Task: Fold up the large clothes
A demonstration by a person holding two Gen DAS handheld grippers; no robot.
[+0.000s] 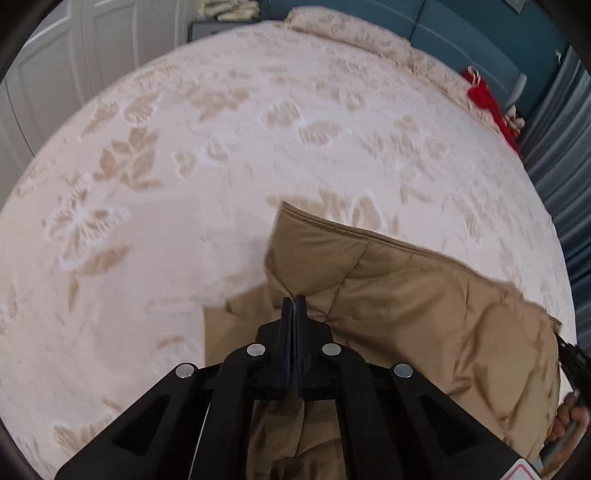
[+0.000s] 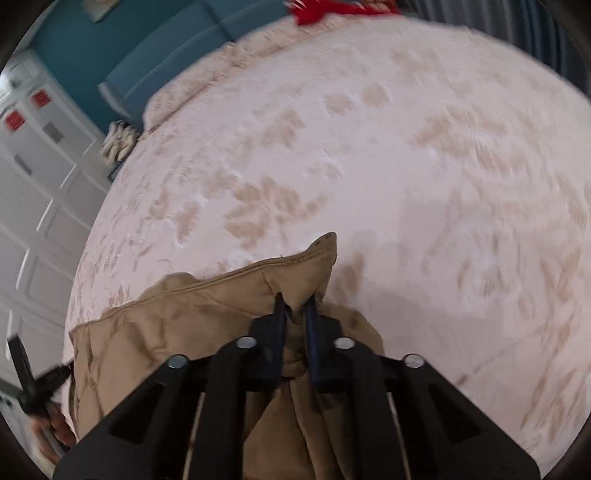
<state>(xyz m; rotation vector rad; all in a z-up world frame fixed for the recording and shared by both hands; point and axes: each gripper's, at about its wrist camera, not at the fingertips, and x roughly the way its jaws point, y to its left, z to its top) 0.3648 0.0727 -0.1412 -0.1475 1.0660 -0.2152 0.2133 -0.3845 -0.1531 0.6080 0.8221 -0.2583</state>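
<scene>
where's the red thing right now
The red cloth lies at the far edge of the pink floral bedspread, next to the teal headboard: upper right in the left wrist view, top centre in the right wrist view.

Left wrist view riding on left gripper (image 1: 294, 301), looking steeply down along fingers at bed cover (image 1: 207, 177), close above it. Right wrist view sitting likewise on right gripper (image 2: 295, 302), tilting down at bed cover (image 2: 424, 184). Both sharing tan garment (image 1: 406, 295) (image 2: 184, 314), teal headboard (image 1: 461, 29) (image 2: 166, 66) at far edge.
</scene>
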